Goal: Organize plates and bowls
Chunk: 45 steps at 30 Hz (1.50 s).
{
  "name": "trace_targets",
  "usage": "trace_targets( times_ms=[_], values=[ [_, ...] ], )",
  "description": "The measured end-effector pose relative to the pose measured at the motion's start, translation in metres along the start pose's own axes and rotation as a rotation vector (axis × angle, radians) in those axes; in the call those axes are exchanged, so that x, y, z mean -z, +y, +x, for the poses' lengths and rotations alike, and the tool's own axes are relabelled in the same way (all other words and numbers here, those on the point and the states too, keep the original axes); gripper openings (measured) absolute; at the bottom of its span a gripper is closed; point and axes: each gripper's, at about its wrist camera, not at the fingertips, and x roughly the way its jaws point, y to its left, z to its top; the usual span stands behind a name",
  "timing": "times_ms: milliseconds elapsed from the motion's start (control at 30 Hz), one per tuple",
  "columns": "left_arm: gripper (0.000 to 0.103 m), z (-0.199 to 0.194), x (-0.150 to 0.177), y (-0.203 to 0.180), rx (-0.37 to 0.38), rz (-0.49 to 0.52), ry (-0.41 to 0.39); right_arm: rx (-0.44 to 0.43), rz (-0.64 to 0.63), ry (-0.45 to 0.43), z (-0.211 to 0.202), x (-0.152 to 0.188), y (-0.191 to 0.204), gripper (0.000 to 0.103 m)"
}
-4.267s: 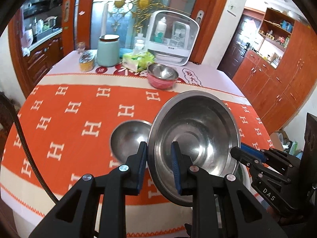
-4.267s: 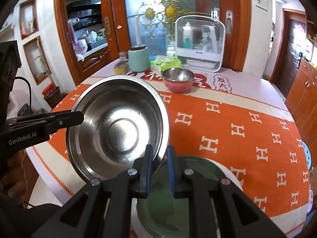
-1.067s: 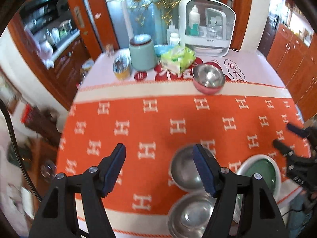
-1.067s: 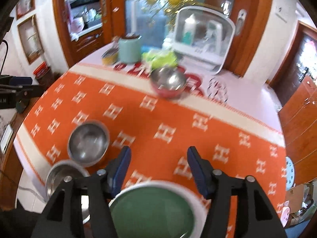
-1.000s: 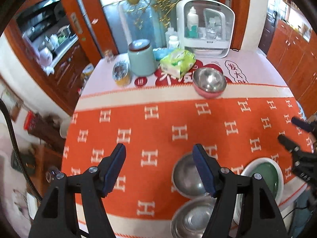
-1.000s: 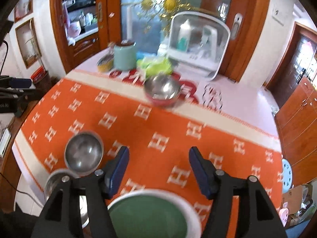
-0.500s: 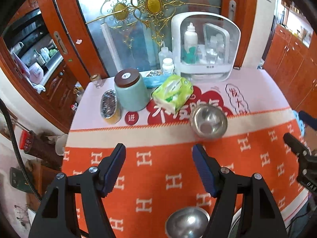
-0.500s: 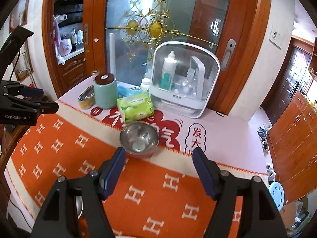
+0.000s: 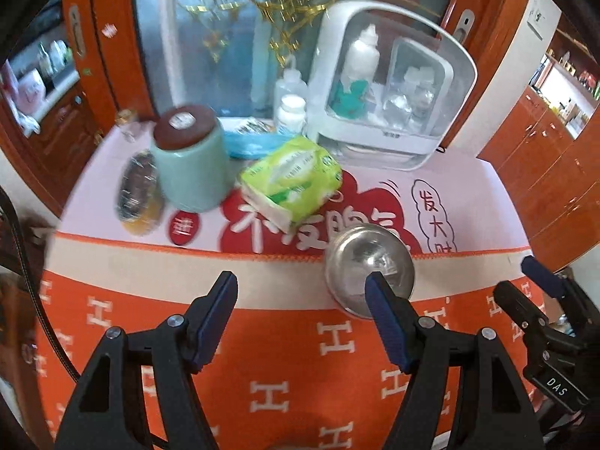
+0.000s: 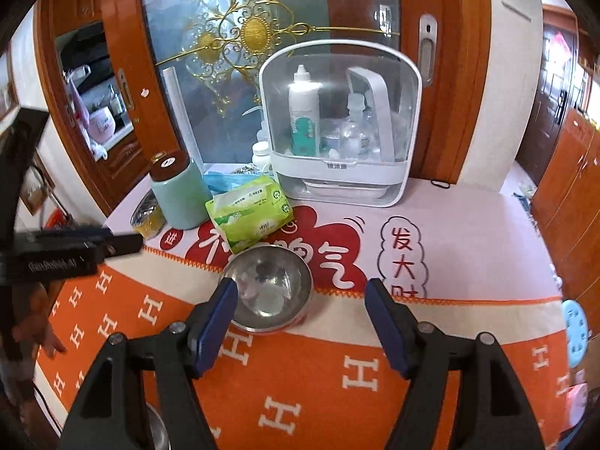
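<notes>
A: What changed just now?

B: Both grippers went away from the near edge of the tabletop and now face the far part. A sec ago the two steel bowls and the green plate filled the lower part of both views. Now only a small piece of a steel rim shows at the bottom edge of each view, the plate is not seen.

A: And the grippers, they hold smth?

B: No. Left gripper has its jaws well apart, nothing between them. Right gripper also apart and empty; it opened a little more during the last sec.

A: So where is the next thing?

B: The last steel bowl stands upright on the border between the orange cloth and the pink mat, just in front of the green tissue pack. In the right view it is near the left finger. In the left view the right finger partly covers it.

A: Meaning for the task?

B: I think the near pile is done, and this far bowl is the one remaining to bring back, prob. with the right gripper, but not sure.
</notes>
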Motion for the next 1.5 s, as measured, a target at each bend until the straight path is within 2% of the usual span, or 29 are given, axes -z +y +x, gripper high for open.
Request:
trace_targets(
  times_ms=[233, 500, 667, 833, 933, 1033, 1133, 1267, 1500],
  values=[
    [0.069, 0.064, 0.012, 0.001, 0.075, -0.073, 0.020, -0.033, 0.121, -0.060, 0.044, 0.018, -0.016, 0.071],
    [0.069, 0.121, 0.022, 0.007, 0.161, -0.225, 0.052, -0.067, 0.249, -0.003, 0.101, 0.038, -0.023, 0.071],
    [0.069, 0.143, 0.027, 0.007, 0.139, -0.224, 0.069, -0.069, 0.272, 0.026, 0.123, 0.052, -0.020, 0.071],
    [0.069, 0.162, 0.034, 0.008, 0.165, -0.242, 0.101, -0.092, 0.320, 0.050, 0.136, 0.061, -0.024, 0.071],
    [0.069, 0.172, 0.037, 0.006, 0.167, -0.249, 0.131, -0.076, 0.348, 0.056, 0.141, 0.067, -0.029, 0.071],
    [0.064, 0.179, 0.038, 0.004, 0.186, -0.258, 0.163, -0.068, 0.377, 0.067, 0.145, 0.071, -0.032, 0.071],
    [0.060, 0.181, 0.036, 0.000, 0.179, -0.249, 0.161, -0.071, 0.397, 0.073, 0.148, 0.075, -0.033, 0.070],
    [0.049, 0.180, 0.037, -0.002, 0.164, -0.240, 0.163, -0.092, 0.414, 0.078, 0.149, 0.078, -0.032, 0.063],
    [0.043, 0.179, 0.039, -0.004, 0.165, -0.249, 0.171, -0.078, 0.412, 0.091, 0.151, 0.080, -0.028, 0.045]
  ],
)
